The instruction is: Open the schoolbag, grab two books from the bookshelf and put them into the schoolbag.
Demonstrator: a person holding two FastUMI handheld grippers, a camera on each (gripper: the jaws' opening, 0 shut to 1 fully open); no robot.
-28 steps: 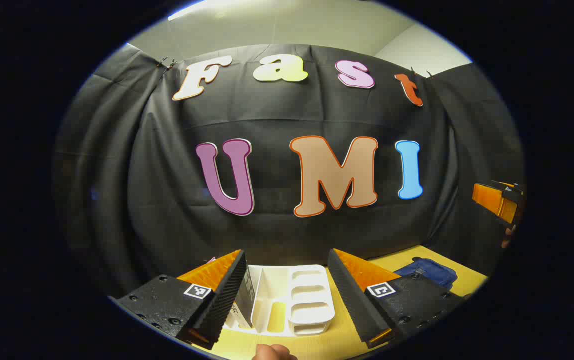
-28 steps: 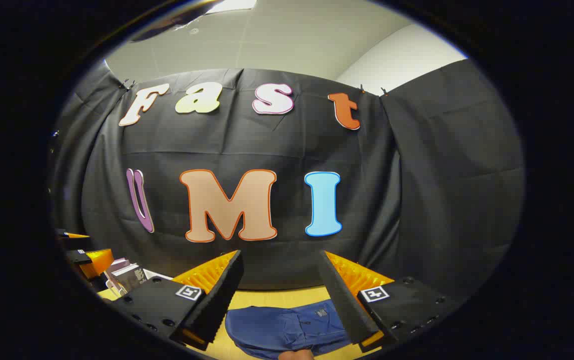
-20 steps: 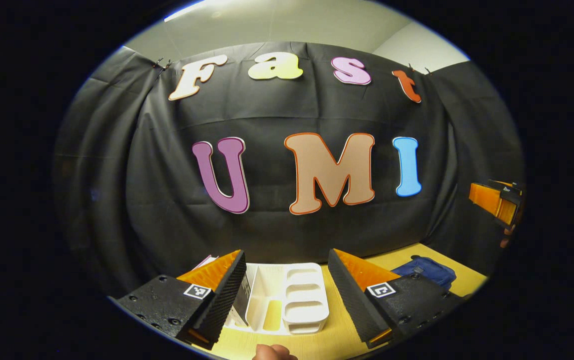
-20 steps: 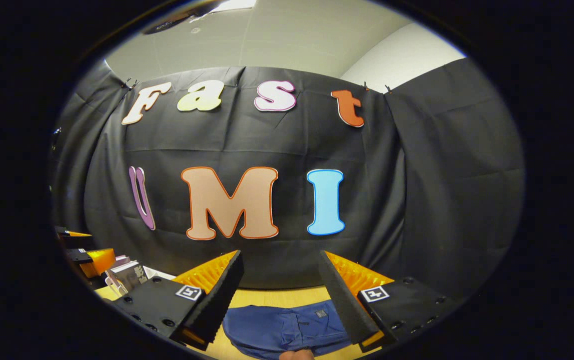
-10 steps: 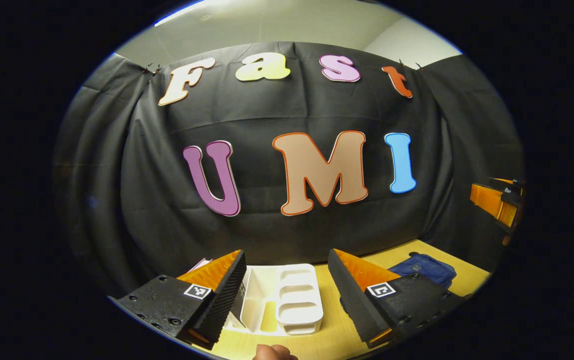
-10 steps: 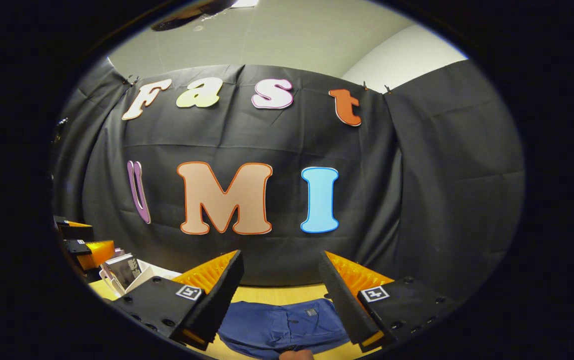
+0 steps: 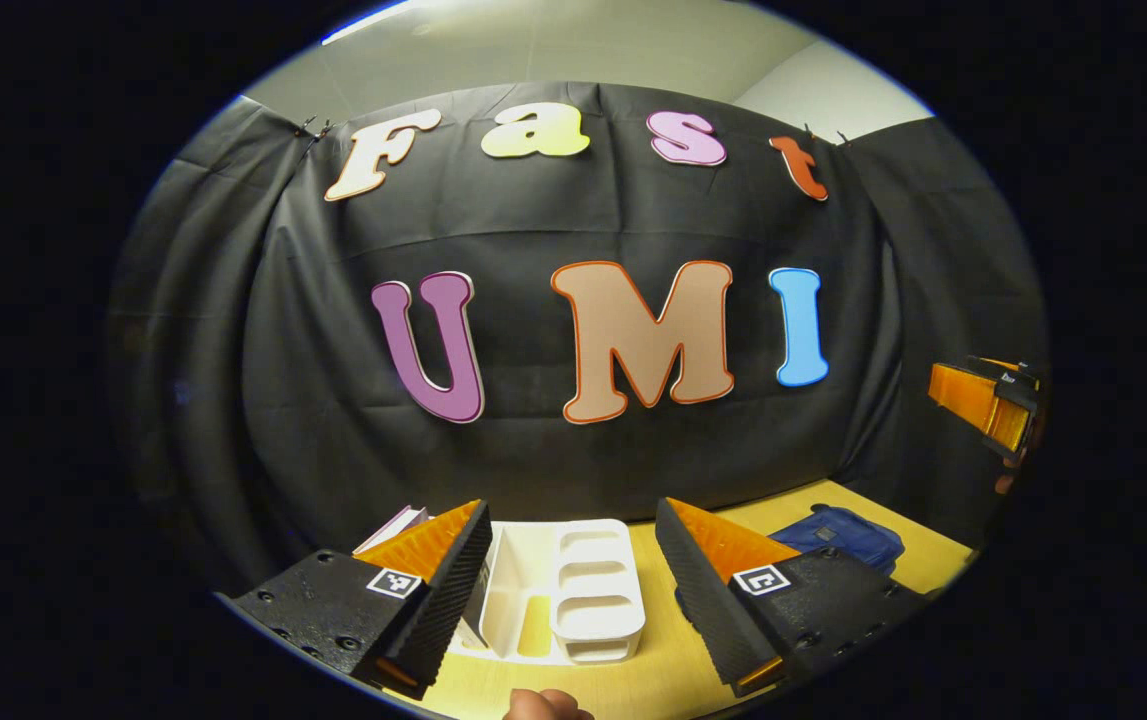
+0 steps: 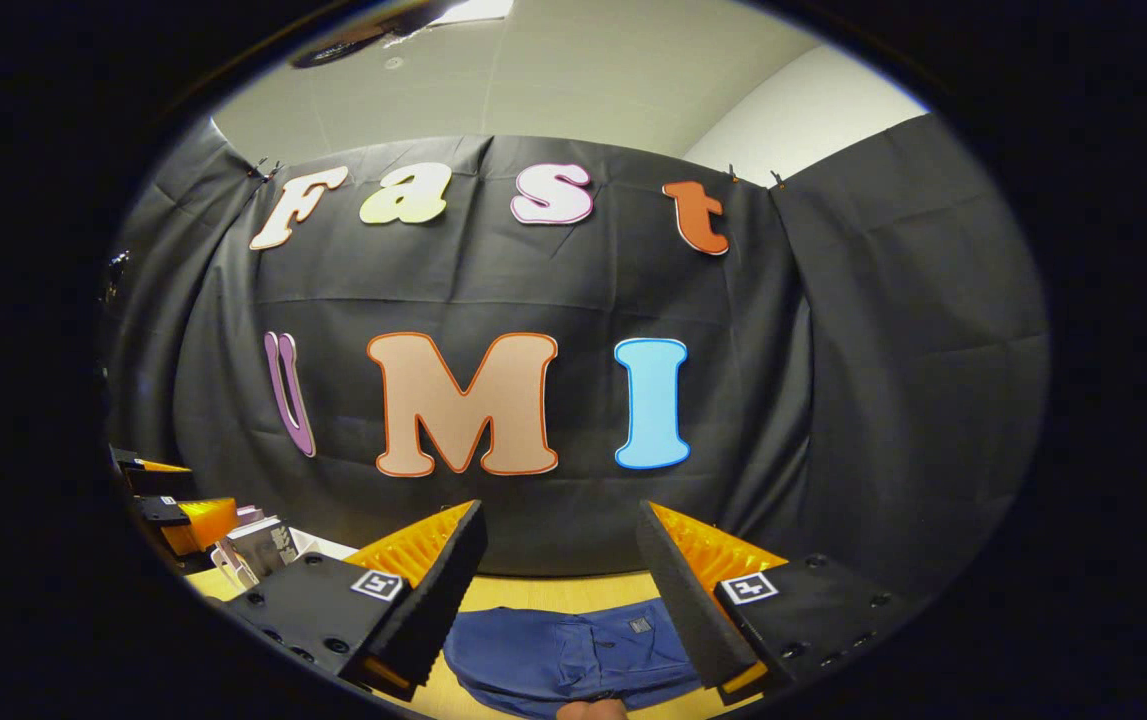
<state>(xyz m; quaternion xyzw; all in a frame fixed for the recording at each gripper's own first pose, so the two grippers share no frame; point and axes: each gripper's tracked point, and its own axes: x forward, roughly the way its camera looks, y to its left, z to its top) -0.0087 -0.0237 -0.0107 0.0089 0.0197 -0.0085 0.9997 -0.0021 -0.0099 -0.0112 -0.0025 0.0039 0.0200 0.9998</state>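
In the right gripper view, the right gripper (image 8: 558, 600) has its black, orange-backed fingers spread wide with nothing between them. Beyond and below the gap lies the dark blue fabric schoolbag (image 8: 573, 655), flat and slumped on the yellow wooden table (image 8: 543, 592), a small label patch and a seam line on its upper face; whether its zipper is undone cannot be told.

In the left gripper view, the left gripper (image 7: 573, 590) is likewise released, fingers apart and empty. Straight ahead between them sits the white plastic bookshelf tray (image 7: 563, 590) with moulded slots. Books (image 7: 395, 524) lean in it behind the left finger, partly hidden. The schoolbag (image 7: 838, 537) shows past the right finger, and the right gripper (image 7: 983, 408) farther off to that side.
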